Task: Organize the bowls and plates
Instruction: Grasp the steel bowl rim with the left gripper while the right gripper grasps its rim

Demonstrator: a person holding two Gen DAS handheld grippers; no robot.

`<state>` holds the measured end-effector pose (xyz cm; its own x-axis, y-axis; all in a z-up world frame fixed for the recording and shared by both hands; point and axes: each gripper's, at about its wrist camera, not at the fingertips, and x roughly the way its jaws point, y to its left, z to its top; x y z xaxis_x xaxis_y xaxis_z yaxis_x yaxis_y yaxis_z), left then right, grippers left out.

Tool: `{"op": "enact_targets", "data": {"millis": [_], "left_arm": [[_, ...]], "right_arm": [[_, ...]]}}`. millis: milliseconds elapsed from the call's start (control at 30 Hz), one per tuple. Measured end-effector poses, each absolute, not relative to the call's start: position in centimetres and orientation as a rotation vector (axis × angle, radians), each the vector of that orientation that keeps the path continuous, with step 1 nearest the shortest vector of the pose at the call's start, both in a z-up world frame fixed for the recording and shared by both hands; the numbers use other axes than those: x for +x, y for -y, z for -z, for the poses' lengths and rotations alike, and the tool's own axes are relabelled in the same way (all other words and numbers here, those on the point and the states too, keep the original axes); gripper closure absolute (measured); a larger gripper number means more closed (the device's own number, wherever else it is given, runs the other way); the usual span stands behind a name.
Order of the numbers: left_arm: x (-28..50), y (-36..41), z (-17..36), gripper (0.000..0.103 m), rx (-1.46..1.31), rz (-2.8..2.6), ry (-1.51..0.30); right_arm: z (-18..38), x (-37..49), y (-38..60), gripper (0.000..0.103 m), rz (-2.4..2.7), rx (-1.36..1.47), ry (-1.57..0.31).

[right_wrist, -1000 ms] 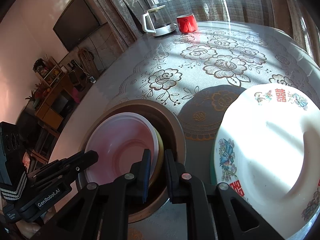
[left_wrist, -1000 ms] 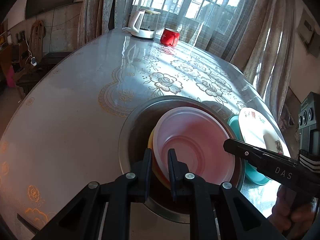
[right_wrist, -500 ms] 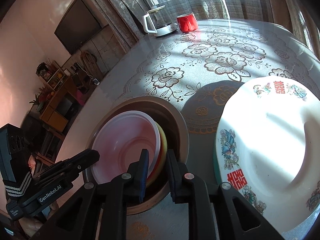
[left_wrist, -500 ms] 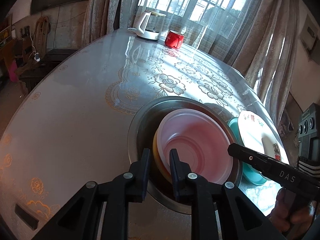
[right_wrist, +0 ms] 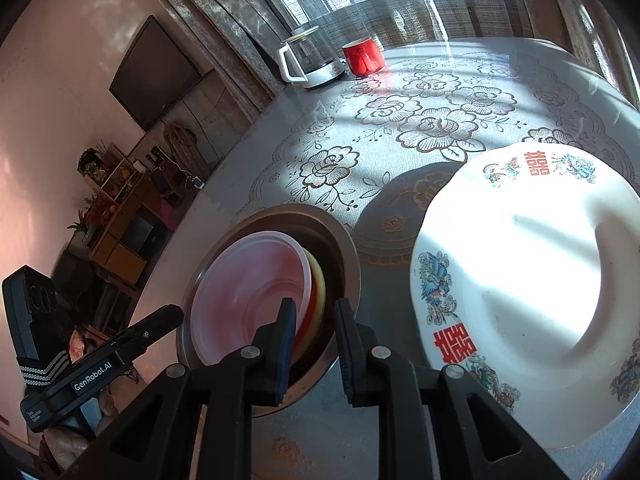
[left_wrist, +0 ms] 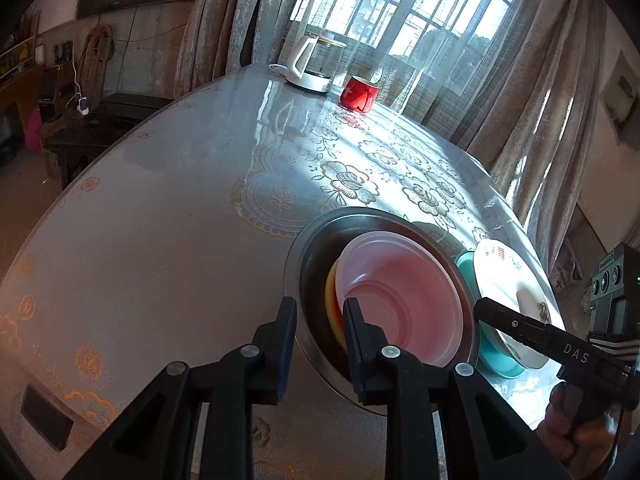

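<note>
On bench (left_wrist: 168, 248): steel basin (left_wrist: 298, 254) holds pink bowl (left_wrist: 404, 288) nested on yellow bowl (left_wrist: 331, 300). Your left gripper (left_wrist: 319, 312) straddles basin's near rim, jaws narrow and opening, pads clear of rim. Your right gripper (right_wrist: 315, 316) narrow too, straddling opposite rim, not pressing. Just beside basin: white plate (right_wrist: 532, 280) with red characters stacked on teal plate (left_wrist: 466, 264).

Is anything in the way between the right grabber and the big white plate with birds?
Nothing visible. The right gripper sits open over the rim of the metal bowl, and only bare tablecloth lies between it and the white plate beside it.
</note>
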<state>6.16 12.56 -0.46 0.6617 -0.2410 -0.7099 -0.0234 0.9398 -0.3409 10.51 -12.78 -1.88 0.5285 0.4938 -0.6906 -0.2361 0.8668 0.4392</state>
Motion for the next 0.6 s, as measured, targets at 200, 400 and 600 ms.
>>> {"op": "enact_targets", "data": {"millis": [200, 400, 600], "left_arm": [[6.0, -14.3, 0.5, 0.072, -0.385, 0.106, -0.831], [6.1, -14.5, 1.0, 0.072, -0.382, 0.118, -0.843], [6.6, -13.7, 1.9, 0.073, -0.347, 0.134, -0.868]], "right_arm": [[2.2, 10.4, 13.5, 0.083, -0.432, 0.328, -0.913], [2.6, 10.5, 13.6, 0.082, -0.425, 0.326, -0.921], [3.2, 10.5, 13.6, 0.081, -0.428, 0.320, -0.941]]}}
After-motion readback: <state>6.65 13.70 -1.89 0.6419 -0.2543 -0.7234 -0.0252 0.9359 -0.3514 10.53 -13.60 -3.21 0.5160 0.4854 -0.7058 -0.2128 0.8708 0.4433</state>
